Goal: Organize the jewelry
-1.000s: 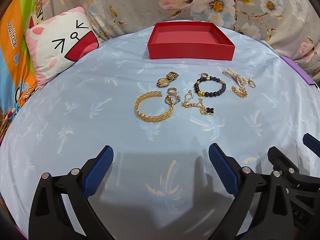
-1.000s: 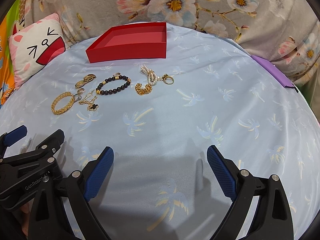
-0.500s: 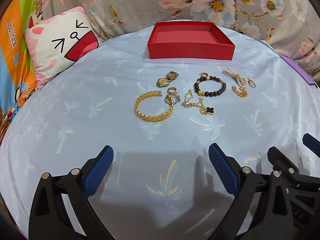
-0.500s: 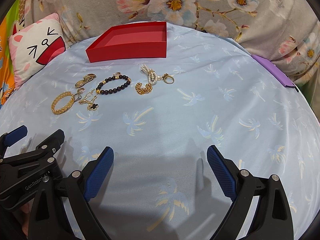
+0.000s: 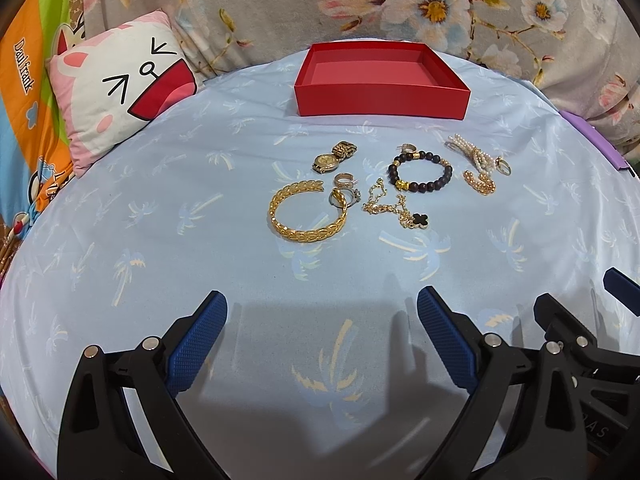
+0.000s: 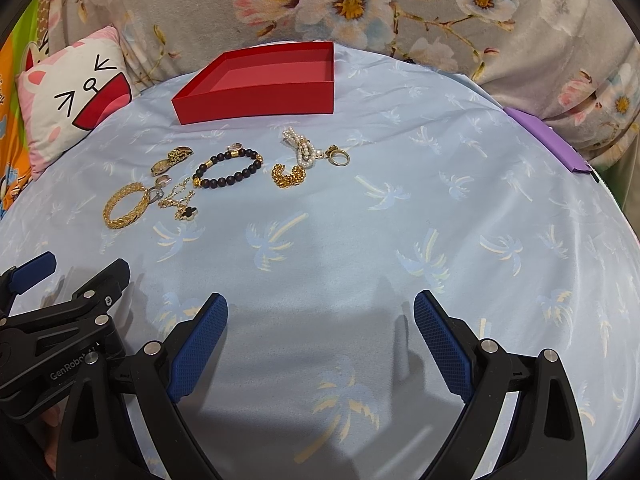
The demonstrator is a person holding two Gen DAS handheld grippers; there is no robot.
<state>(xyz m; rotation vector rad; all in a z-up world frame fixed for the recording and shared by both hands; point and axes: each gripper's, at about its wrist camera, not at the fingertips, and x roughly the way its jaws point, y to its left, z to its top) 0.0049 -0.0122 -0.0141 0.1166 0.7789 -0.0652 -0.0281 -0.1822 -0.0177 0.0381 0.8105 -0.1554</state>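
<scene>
An empty red box [image 5: 382, 80] [image 6: 260, 82] stands at the far side of the blue sheet. In front of it lie a gold bangle [image 5: 307, 213] [image 6: 126, 205], a gold watch [image 5: 334, 157], small rings [image 5: 345, 189], a gold chain with a black clover [image 5: 400, 210], a dark bead bracelet [image 5: 420, 171] [image 6: 228, 169], a pearl strand with a gold chain [image 5: 476, 164] [image 6: 298, 158] and a gold ring [image 6: 339, 157]. My left gripper [image 5: 322, 324] and my right gripper [image 6: 320, 324] are both open and empty, well short of the jewelry.
A cat-face pillow [image 5: 120, 92] lies at the far left. A floral blanket [image 5: 400, 4] is bunched behind the box. A purple flat object [image 6: 548, 142] lies at the right edge. The left gripper also shows in the right wrist view [image 6: 60, 312].
</scene>
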